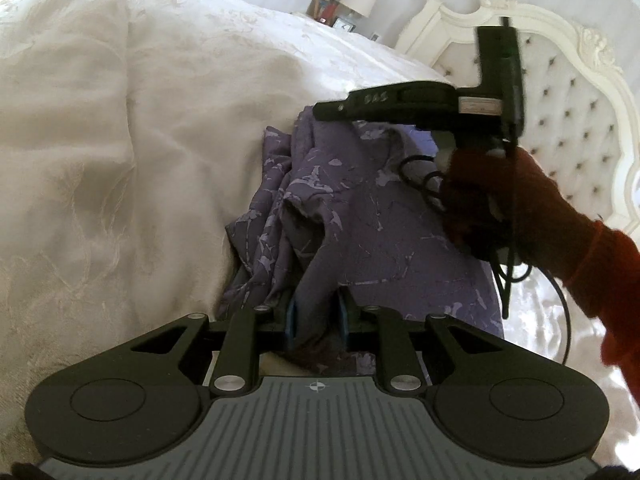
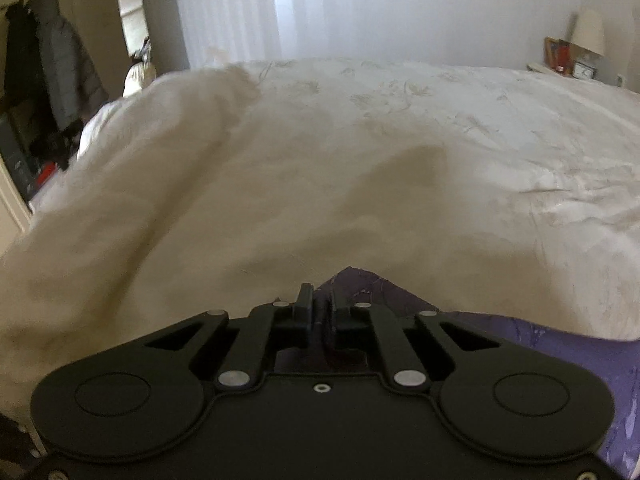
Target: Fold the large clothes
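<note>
I have the purple patterned garment (image 1: pixel 360 216) pinched in both tools. On my left gripper (image 1: pixel 318 318) the blue pads (image 1: pixel 292 318) sit a little apart with a thick fold of the cloth filling the space between them, so I read that as clamped on the fabric. From there the garment runs ahead of the jaws in loose bunched ridges across the cream bedspread (image 1: pixel 120 160).

My right gripper (image 2: pixel 319 306) has its fingers almost together, and a dark strip of the same cloth passes between them; a purple corner pokes out just beyond the tips and more of it trails off to the right of the jaws. From the left wrist camera I see that tool held well ahead and above the cloth by my right hand (image 1: pixel 492 200) in a red sleeve.

I judge this fabric as thin, light and limp: it will sag and slide on itself, with nothing to break. A bunched grip like my left one may carry extra layers along, so I would rather hold a single hem or corner, with both grips on the same edge, and keep it taut between them.
</note>
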The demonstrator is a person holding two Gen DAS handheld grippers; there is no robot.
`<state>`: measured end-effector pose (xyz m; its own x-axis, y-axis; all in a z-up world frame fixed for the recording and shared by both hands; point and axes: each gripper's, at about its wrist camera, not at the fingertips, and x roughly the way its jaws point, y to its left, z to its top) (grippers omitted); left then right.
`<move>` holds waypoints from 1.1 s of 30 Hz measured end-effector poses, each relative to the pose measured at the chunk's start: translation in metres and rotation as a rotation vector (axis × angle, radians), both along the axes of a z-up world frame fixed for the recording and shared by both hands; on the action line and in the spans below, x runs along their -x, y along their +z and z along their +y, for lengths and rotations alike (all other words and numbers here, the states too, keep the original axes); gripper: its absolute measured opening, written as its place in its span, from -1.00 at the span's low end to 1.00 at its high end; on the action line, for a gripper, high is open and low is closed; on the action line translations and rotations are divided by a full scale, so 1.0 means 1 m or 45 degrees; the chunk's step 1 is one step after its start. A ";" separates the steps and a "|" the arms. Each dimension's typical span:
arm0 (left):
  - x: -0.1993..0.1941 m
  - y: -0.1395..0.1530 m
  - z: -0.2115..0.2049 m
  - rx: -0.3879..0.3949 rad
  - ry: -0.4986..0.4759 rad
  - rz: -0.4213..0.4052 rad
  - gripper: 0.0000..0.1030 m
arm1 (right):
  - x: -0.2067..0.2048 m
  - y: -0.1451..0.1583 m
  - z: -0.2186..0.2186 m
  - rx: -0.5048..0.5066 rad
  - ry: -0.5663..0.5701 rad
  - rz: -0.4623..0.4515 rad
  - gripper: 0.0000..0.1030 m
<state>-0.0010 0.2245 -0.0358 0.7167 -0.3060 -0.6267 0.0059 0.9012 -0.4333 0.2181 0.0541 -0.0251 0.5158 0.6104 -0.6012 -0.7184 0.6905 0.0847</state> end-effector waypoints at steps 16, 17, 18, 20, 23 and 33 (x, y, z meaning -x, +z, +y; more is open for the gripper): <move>-0.021 0.015 0.000 -0.093 -0.010 -0.021 0.85 | 0.057 -0.022 -0.207 -0.531 -0.498 0.304 0.99; -0.025 0.011 0.001 -0.087 -0.016 0.009 0.85 | 0.057 -0.032 -0.216 -0.588 -0.509 0.362 0.99; -0.030 0.006 0.004 -0.075 -0.023 0.043 0.85 | 0.055 -0.041 -0.221 -0.643 -0.510 0.411 0.99; -0.035 -0.002 0.008 -0.034 -0.033 0.095 0.85 | 0.051 -0.060 -0.226 -0.749 -0.505 0.515 0.99; -0.041 -0.009 0.013 0.007 -0.045 0.140 0.86 | 0.043 -0.081 -0.221 -0.820 -0.497 0.586 1.00; -0.062 -0.030 0.021 0.224 -0.123 0.205 0.98 | 0.020 -0.086 -0.159 -0.758 -0.343 0.591 0.88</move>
<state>0.0610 0.2459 -0.0661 0.5741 -0.4824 -0.6616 0.0063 0.8105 -0.5856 0.1985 -0.1047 -0.1112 0.4684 0.7863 -0.4028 -0.3346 0.5799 0.7428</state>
